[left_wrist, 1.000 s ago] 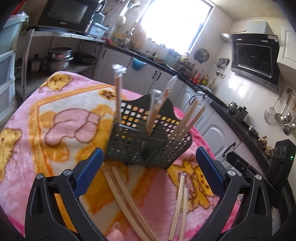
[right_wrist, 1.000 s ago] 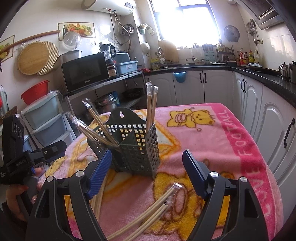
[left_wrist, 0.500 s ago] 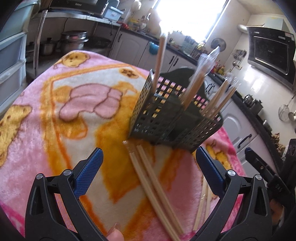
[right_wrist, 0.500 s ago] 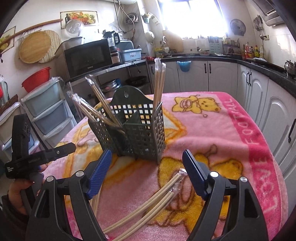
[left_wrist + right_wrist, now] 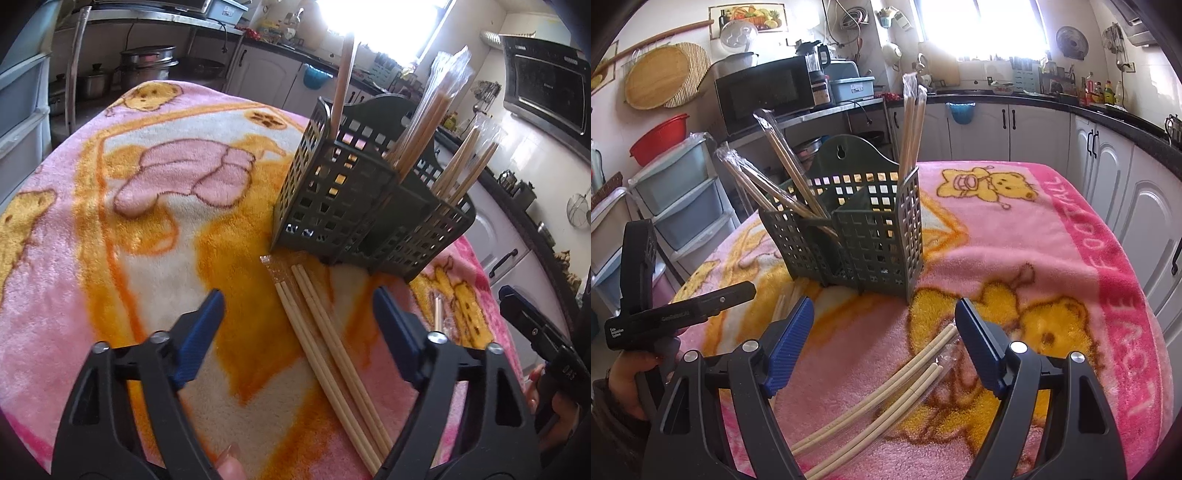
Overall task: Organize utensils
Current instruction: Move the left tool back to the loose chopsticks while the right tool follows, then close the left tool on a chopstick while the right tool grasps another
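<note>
My left hand-held gripper (image 5: 295,314) straddles wooden chopsticks (image 5: 325,343), jaws just narrowing, not touching.
My right hand-held gripper (image 5: 884,325) gapes over pale chopsticks (image 5: 905,373); the dark-green perforated plastic holder (image 5: 857,236) stands ahead on the pink blanket (image 5: 1052,240).

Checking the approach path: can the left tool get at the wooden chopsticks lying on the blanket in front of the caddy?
Probably yes. The left tool, jaws just narrowed but open, already straddles the bare wooden chopsticks lying flat on the pink fleece blanket. Nothing lies over them; the dark green slotted caddy stands just past their tips.
</note>
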{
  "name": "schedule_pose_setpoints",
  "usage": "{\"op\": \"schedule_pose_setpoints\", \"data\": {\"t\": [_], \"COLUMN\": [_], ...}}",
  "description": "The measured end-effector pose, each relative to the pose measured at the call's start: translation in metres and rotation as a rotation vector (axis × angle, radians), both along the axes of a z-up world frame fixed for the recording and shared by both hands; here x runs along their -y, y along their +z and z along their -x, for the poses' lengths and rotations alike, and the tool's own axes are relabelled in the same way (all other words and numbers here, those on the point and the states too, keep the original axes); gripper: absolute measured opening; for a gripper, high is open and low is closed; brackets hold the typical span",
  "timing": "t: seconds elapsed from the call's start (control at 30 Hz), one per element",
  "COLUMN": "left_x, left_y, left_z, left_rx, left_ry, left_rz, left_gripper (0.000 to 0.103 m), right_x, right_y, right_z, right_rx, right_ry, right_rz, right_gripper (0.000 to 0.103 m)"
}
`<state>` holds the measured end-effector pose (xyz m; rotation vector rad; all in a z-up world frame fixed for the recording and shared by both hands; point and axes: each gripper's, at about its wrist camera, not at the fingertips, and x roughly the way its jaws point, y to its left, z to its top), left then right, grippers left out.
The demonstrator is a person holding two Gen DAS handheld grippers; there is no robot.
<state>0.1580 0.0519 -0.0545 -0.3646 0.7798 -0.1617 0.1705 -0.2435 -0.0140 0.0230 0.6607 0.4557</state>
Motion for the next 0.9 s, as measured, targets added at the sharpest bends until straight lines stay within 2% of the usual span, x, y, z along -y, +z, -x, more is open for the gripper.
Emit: {"op": "schedule_pose_setpoints", "data": {"t": [0.07,0.2,0.3,0.5,0.9], "left_x": [0.002,0.006,0.007,0.009,0.008], "left_y": [-0.004,-0.015,-0.022,-0.029,-0.030], "left_z": [-0.002,-0.010,-0.015,-0.023,-0.043], "left_rx": [-0.016,-0.051,-0.077,-0.108,-0.133], "left_ry": [-0.007,-0.021,-0.022,-0.016,-0.011], "left_rz": [-0.003,-0.013,-0.016,-0.036,-0.070], "left_gripper": [0.061,0.042,0.035,0.030,0.028], "right_x": [0.000,0.001,0.002,0.007,0.012], "right_y": [-0.002,-0.008,-0.013,-0.023,-0.049], "right_z": [-0.002,-0.007,-0.011,-0.021,-0.058], "right_rx": [-0.007,-0.021,-0.032,-0.065,-0.173], "right_ry": [-0.002,-0.006,-0.013,-0.036,-0.068], "right_rz": [0.005,0.014,0.021,0.034,0.057], "right_gripper": [0.076,0.076,0.076,0.076,0.076]}}
